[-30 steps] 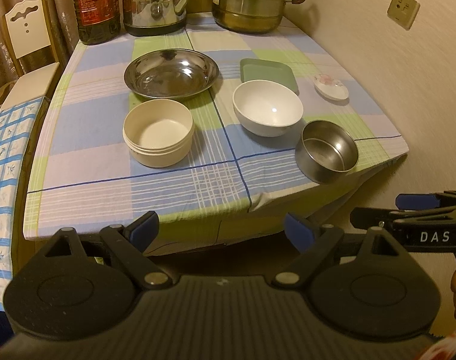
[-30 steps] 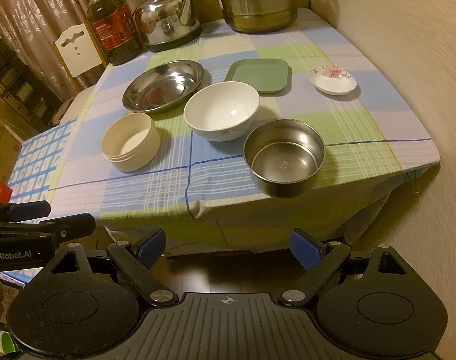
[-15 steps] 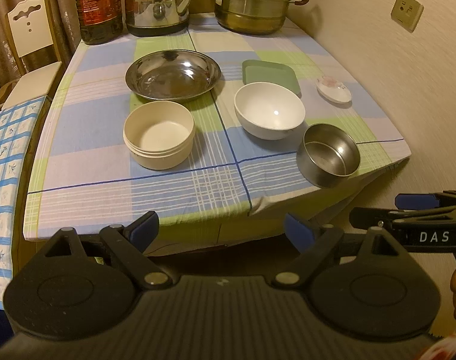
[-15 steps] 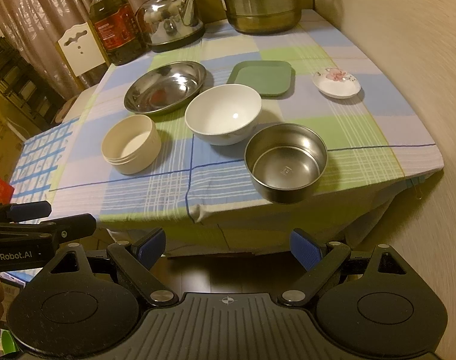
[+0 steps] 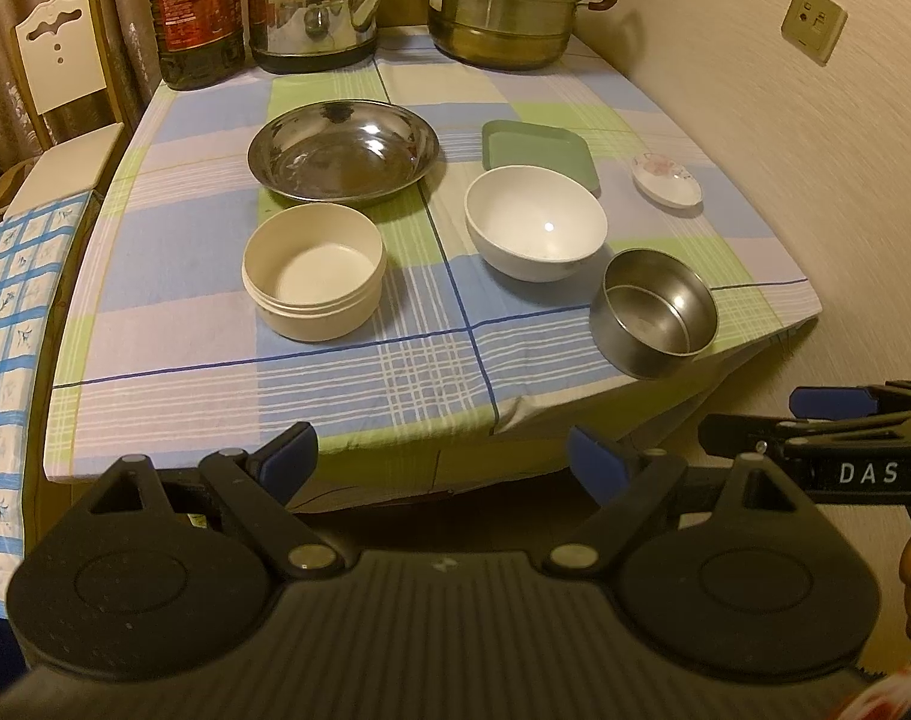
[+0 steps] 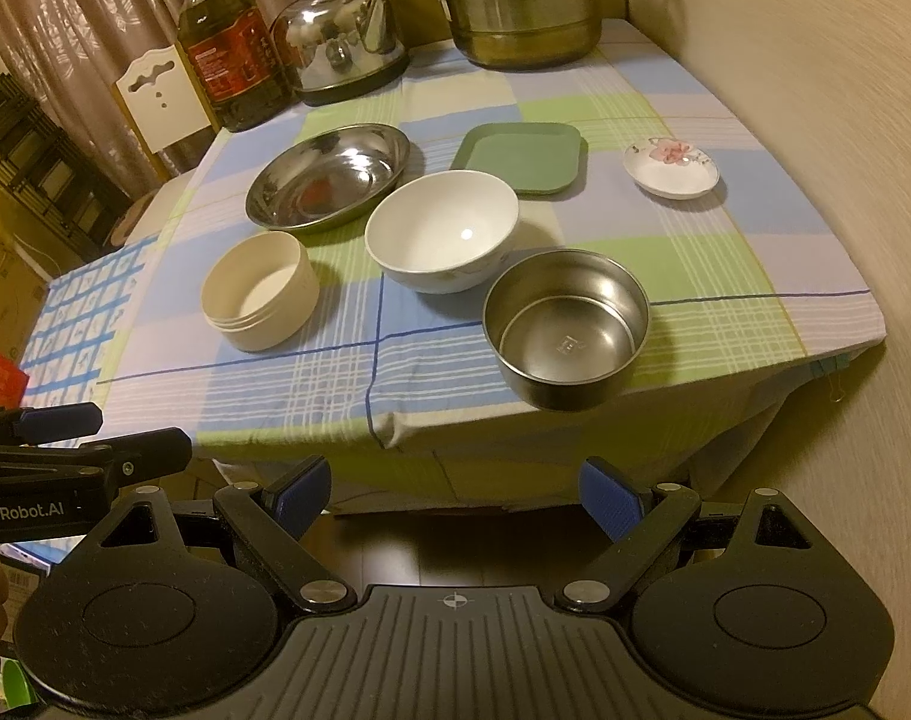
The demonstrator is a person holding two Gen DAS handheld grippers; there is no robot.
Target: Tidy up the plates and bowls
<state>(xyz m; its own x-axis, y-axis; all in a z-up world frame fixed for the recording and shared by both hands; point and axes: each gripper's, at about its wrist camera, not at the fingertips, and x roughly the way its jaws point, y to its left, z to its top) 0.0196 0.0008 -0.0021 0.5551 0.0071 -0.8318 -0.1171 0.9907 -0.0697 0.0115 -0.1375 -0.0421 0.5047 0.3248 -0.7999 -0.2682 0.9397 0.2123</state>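
On the checked tablecloth stand a wide steel plate, a cream round bowl, a white bowl, a small steel bowl near the front right corner, a green square plate and a small flowered saucer. My left gripper is open and empty, below the table's front edge. My right gripper is open and empty, also below the front edge, in line with the steel bowl.
At the back of the table stand an oil bottle, a steel kettle and a stacked steamer pot. A wall runs along the table's right side. A white chair stands at the left.
Both cameras have come slightly closer to the table and tilted a little. Nothing on the table has moved. Both grippers stay open.
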